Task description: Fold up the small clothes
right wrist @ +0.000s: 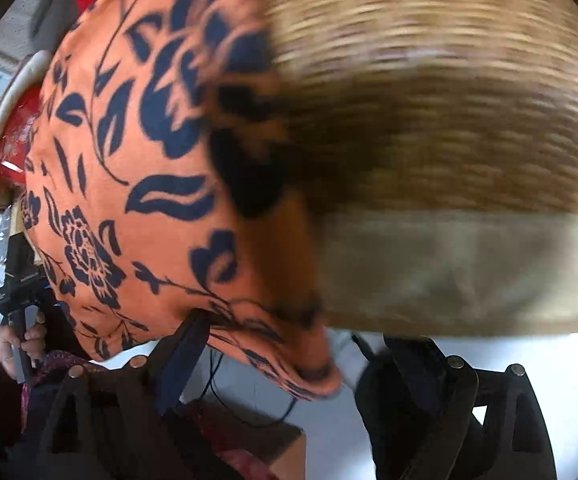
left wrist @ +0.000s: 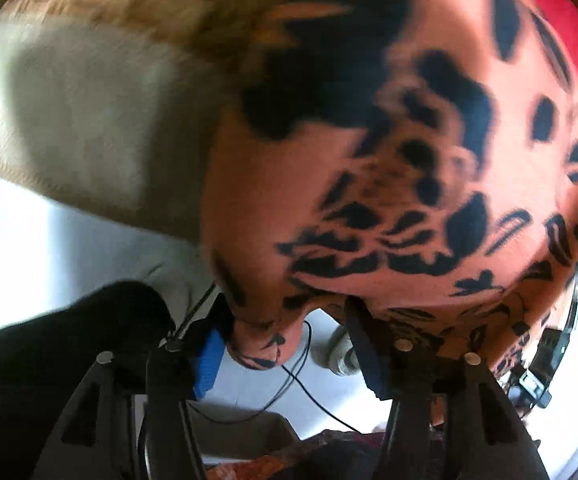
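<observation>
Your left gripper (left wrist: 285, 344) jaws pinched the orange cloth (left wrist: 389, 184) | right gripper (right wrist: 285, 364) jaws gripped its corner | woven basket (right wrist: 449, 100) behind

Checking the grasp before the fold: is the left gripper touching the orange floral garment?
Touching. In the left wrist view the orange floral garment drapes over the left gripper, its lower edge lying against both fingertips.

1. No text, label, brand, number or sign can be read in either wrist view.
2. The black device (right wrist: 19, 284) at the right view's left edge bears small pale lettering, too blurred to read.
</observation>
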A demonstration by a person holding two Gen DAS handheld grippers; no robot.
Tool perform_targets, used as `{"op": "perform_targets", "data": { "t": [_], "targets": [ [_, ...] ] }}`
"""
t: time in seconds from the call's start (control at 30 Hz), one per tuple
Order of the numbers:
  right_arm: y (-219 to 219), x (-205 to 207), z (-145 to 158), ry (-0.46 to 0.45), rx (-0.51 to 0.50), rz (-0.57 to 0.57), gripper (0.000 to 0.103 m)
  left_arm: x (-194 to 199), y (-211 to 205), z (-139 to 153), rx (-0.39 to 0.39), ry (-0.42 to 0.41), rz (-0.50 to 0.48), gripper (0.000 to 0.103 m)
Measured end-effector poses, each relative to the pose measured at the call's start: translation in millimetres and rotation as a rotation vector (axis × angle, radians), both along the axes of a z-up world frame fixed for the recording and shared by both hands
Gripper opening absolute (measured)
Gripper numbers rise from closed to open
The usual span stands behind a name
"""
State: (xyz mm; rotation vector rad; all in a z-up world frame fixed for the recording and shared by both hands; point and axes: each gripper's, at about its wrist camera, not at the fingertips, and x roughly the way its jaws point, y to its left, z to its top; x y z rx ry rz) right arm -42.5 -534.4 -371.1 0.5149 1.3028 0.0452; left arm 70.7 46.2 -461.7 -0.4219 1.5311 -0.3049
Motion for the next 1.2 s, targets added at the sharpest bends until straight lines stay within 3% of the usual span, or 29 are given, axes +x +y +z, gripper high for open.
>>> {"op": "perform_targets", "data": {
  "t": [0.03, 0.07, 0.1, 0.2, 0.27, 0.47, 0.6, 0.73, 0.87, 1.0, 1.2],
  "targets": [
    [3.3, 0.5, -0.7, -0.008, -0.011, 0.006, 0.063, -0.3, -1.9, 3.1, -0.006, -0.022, -0.018, 0.024],
    [8.1, 1.8, -2.5, -0.002, -0.004, 0.030, 0.023, -0.9, -1.8, 4.8, -0.030, -0.029, -0.021, 0.009],
    [13.8, 2.0, -3.4, 0.024, 0.003, 0.060, 0.007, -2.0, -1.0, 5.9, -0.045, -0.032, -0.019, 0.009],
    [21.6, -7.2, 13.7, -0.002, -0.013, 0.081, 0.007, -7.9, 1.4, 12.2, -0.078, -0.040, -0.023, 0.008],
    [25.9, -16.3, 36.2, -0.054, 0.014, 0.078, 0.007, -12.0, 6.0, 22.0, -0.156, -0.027, -0.022, 0.008],
    [35.8, -49.6, 113.2, -0.264, 0.086, 0.072, 0.007, -30.6, 9.1, 75.1, -0.312, -0.079, -0.107, 0.008],
    [25.7, -44.0, 154.1, -0.402, 0.133, 0.025, 0.007, -11.2, 10.3, 112.6, -0.377, -0.144, -0.100, 0.007],
    [18.1, -11.3, 180.2, -0.490, 0.153, -0.014, 0.007, 18.4, 15.4, 151.6, -0.437, -0.230, -0.076, 0.008],
    [11.6, 25.9, 191.1, -0.545, 0.156, -0.060, 0.007, 58.9, 15.8, 184.5, -0.430, -0.303, -0.044, 0.008],
    [-7.8, 68.9, 194.7, -0.576, 0.162, -0.135, 0.007, 109.9, 19.0, 198.4, -0.414, -0.317, 0.025, 0.008],
    [-64.0, 143.0, 182.7, -0.610, 0.174, -0.344, 0.007, 194.4, 27.3, 186.3, -0.413, -0.332, 0.163, 0.008]
  ]
}}
